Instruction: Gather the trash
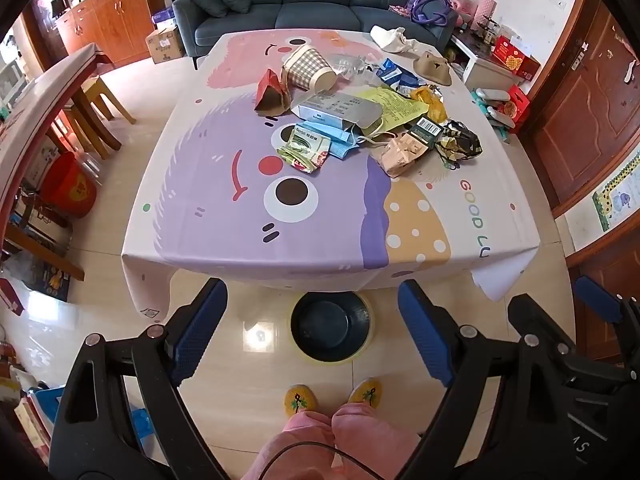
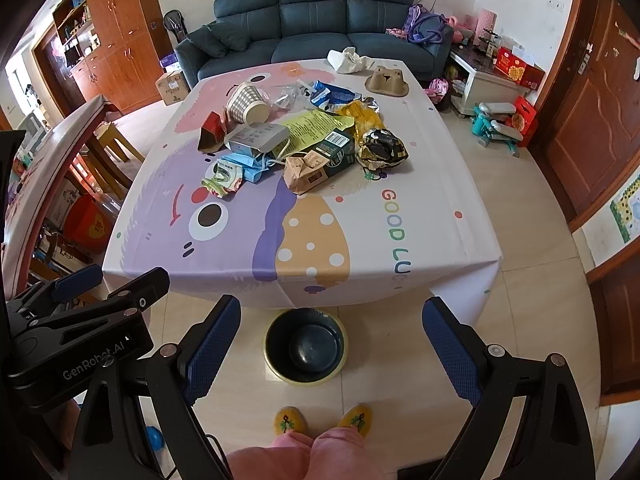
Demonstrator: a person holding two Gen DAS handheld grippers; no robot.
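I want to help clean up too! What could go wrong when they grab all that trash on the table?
1. The checked paper cup lies on its side by the pile and might roll off the table if nudged.
2. The dark round bin sits on the floor below the table's near edge, so dropped pieces could miss it.
3. The wrappers overlap, so the left tool may drag along extras, like the yellow printed sheet.

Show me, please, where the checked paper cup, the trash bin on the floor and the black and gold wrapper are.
Checked paper cup (image 2: 245,103): right wrist view, on its checked side wall.
Trash bin (image 2: 272,354): right wrist view, on its rim's left edge.
Black and gold wrapper (image 2: 383,147): right wrist view, on its crumpled middle.
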